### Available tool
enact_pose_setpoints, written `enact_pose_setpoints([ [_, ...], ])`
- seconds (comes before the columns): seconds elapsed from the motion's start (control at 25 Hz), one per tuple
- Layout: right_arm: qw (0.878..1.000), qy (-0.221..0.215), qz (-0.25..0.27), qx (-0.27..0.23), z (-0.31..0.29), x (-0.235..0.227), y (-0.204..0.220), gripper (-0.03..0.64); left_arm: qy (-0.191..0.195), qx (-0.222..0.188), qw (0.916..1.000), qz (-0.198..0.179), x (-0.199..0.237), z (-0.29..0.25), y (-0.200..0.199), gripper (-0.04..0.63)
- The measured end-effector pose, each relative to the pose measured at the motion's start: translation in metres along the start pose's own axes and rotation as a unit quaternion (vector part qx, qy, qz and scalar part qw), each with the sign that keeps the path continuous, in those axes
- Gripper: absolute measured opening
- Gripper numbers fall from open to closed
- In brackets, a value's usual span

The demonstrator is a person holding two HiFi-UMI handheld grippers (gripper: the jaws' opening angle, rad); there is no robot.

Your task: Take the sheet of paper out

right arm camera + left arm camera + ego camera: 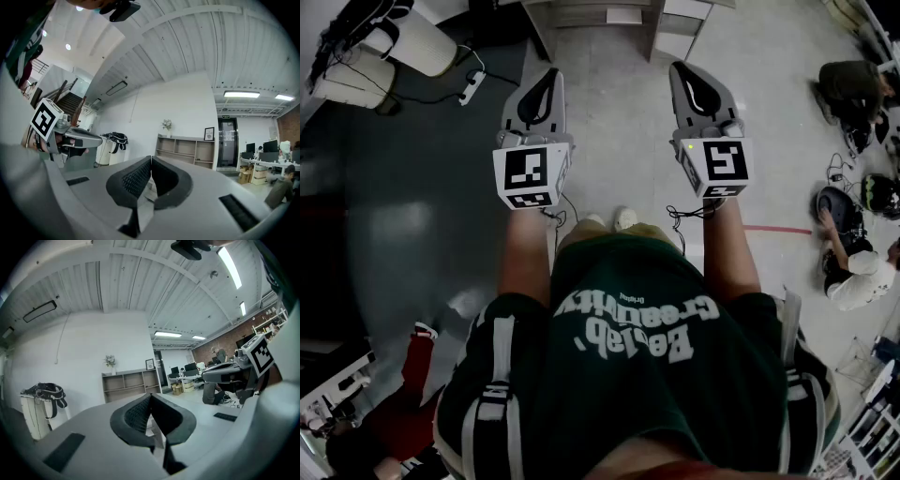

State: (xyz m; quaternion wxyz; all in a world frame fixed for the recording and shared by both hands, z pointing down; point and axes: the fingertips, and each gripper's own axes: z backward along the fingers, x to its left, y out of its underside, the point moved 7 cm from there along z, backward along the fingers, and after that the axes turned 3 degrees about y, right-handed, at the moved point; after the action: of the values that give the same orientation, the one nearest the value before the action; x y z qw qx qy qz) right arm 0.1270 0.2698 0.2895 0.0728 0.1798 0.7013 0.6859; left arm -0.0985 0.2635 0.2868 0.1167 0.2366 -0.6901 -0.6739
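Both grippers are held level, side by side and apart, ahead of the person's chest. The left gripper [549,75] has its fingers [136,414] pressed together tip to tip, with nothing between them. The right gripper [679,67] has its fingers [133,178] closed on each other in the same way, and they are bare too. Where the sheet of paper lies cannot be told: no view shows it at either pair of fingers or near them.

Far beyond the left fingertips, an open shelf unit [131,385] stands against a white wall, with a potted plant [110,361] and a framed picture [150,364] on its top. Well to the left of those fingers is a white cabinet [35,416] draped with black straps. To their right shows the right gripper's marker cube [259,355].

Below both pairs of fingers is pale floor [609,131]. Far to the right of the right fingers, a person [851,86] crouches on it.
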Motion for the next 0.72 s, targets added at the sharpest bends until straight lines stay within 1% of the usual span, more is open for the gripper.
enact_pose_setpoints([
  [0.12,1.0,-0.001,0.0,-0.013,0.0001,0.0025,0.0001,0.035,0.0,-0.001,1.0,0.0,0.0018,0.0018,0.0007,0.018],
  [0.32,1.0,-0.01,0.001,-0.006,-0.0011,0.0072,0.003,0.035,-0.002,-0.002,1.0,-0.006,0.0048,0.0047,-0.0009,0.018],
  [0.44,1.0,-0.01,-0.004,-0.016,-0.0018,0.0058,0.0026,0.035,-0.004,-0.003,1.0,-0.006,0.0055,0.0054,-0.0033,0.018],
  [0.72,1.0,-0.009,-0.005,-0.017,-0.0043,0.0045,0.0057,0.035,-0.004,-0.007,1.0,-0.006,0.0095,0.0028,-0.0029,0.018],
])
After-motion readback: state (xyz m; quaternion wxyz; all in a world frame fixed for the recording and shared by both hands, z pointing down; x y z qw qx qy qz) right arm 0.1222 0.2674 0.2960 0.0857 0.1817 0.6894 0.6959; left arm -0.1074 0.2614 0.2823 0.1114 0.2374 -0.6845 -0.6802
